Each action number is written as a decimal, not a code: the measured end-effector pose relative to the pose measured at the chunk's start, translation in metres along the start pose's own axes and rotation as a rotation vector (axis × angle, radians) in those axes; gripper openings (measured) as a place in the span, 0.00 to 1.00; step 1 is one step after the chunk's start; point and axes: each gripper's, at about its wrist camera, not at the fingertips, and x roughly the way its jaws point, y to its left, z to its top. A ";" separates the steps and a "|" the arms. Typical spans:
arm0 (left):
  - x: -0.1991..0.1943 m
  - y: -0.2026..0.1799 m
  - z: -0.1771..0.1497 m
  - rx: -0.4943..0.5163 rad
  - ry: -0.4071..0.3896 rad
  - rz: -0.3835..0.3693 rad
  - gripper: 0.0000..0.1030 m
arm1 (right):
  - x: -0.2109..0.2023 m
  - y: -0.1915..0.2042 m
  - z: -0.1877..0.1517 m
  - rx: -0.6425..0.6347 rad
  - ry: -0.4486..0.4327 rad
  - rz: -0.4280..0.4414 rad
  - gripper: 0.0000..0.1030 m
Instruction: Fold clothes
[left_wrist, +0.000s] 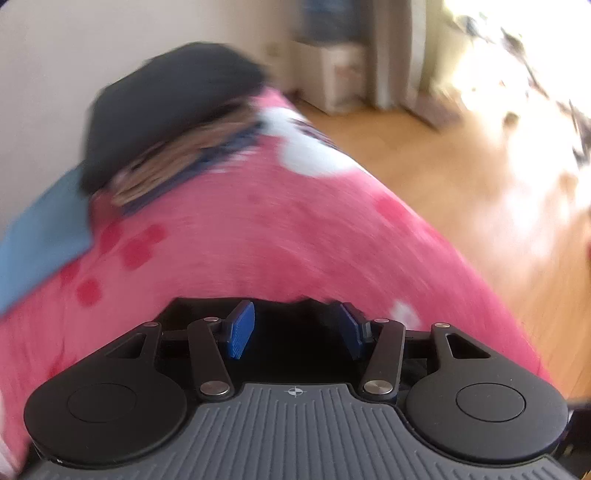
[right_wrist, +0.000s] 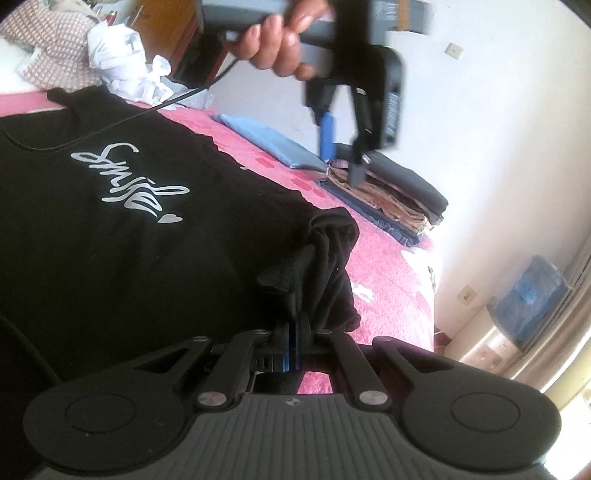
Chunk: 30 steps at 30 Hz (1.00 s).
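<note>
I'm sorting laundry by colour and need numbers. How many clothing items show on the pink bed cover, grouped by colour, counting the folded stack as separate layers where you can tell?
Black: 2, the printed black shirt and the black folded top layer
Blue: 1, the light blue folded garment
Tan patterned: 1, the tan folded layer
Navy: 1, the navy bottom layer
White: 1, the crumpled white garment
Total: 6

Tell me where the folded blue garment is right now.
The folded blue garment lies on the pink bedspread by the wall, just beside the stack of folded clothes.

Pink bedspread (left_wrist: 295, 236), wooden floor (left_wrist: 424, 155).
</note>
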 end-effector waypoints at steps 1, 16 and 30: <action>0.004 -0.012 0.000 0.051 0.008 0.012 0.49 | -0.001 0.001 0.001 -0.012 -0.002 -0.003 0.02; 0.025 0.042 -0.017 -0.254 0.097 0.025 0.05 | -0.023 0.024 0.013 -0.147 -0.054 -0.007 0.02; 0.012 0.117 -0.058 -0.910 -0.125 -0.336 0.03 | -0.028 0.015 0.016 -0.051 -0.072 0.018 0.02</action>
